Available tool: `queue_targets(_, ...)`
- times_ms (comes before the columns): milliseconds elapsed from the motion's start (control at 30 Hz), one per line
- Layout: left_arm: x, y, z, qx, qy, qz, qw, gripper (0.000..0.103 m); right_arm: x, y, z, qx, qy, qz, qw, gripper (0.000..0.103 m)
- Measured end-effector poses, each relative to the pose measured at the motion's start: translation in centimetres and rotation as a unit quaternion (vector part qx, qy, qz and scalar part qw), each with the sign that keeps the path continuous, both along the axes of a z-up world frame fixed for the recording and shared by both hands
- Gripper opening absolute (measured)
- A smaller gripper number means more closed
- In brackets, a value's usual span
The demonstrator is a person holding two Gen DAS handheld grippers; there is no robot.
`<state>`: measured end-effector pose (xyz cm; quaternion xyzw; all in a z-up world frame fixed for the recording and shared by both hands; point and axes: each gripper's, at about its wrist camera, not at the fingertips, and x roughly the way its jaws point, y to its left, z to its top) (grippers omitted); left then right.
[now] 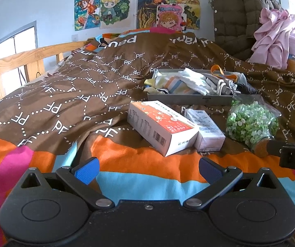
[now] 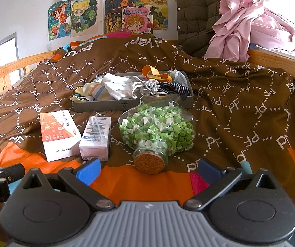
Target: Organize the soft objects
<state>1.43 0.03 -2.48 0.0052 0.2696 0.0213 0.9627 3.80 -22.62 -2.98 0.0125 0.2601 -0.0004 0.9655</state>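
The soft things, a heap of small garments [image 2: 110,88] with a striped sock [image 2: 174,88] and an orange strap [image 2: 156,73], lie jumbled in a shallow grey tray [image 2: 106,105] on the bed quilt [image 2: 240,103], at 12 o'clock from both cameras. Some cloth spills over the tray's left rim; whether the pieces are folded is hard to tell. That fits either a heap awaiting sorting or one just gathered in. Nearer, at 10 o'clock, lie an orange-and-white carton [image 2: 60,133] and a small drink carton [image 2: 96,140]; a corked glass bottle of green paper stars [image 2: 157,131] lies just ahead. The left hand-held gripper [image 1: 147,170] and right hand-held gripper [image 2: 149,170] both stand spread, holding nothing. Any reach should pass over the bottle, pinching one garment.
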Motion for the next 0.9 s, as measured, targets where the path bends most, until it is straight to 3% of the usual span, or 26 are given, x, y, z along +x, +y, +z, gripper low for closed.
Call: queue_targets(900, -0.12, 0.05, -0.04, 0.005, 0.006, 0.001, 1.0, 0.102, 0.04, 0.11, 0.0, -0.001, 0.0, 0.002, 1.0, 0.103)
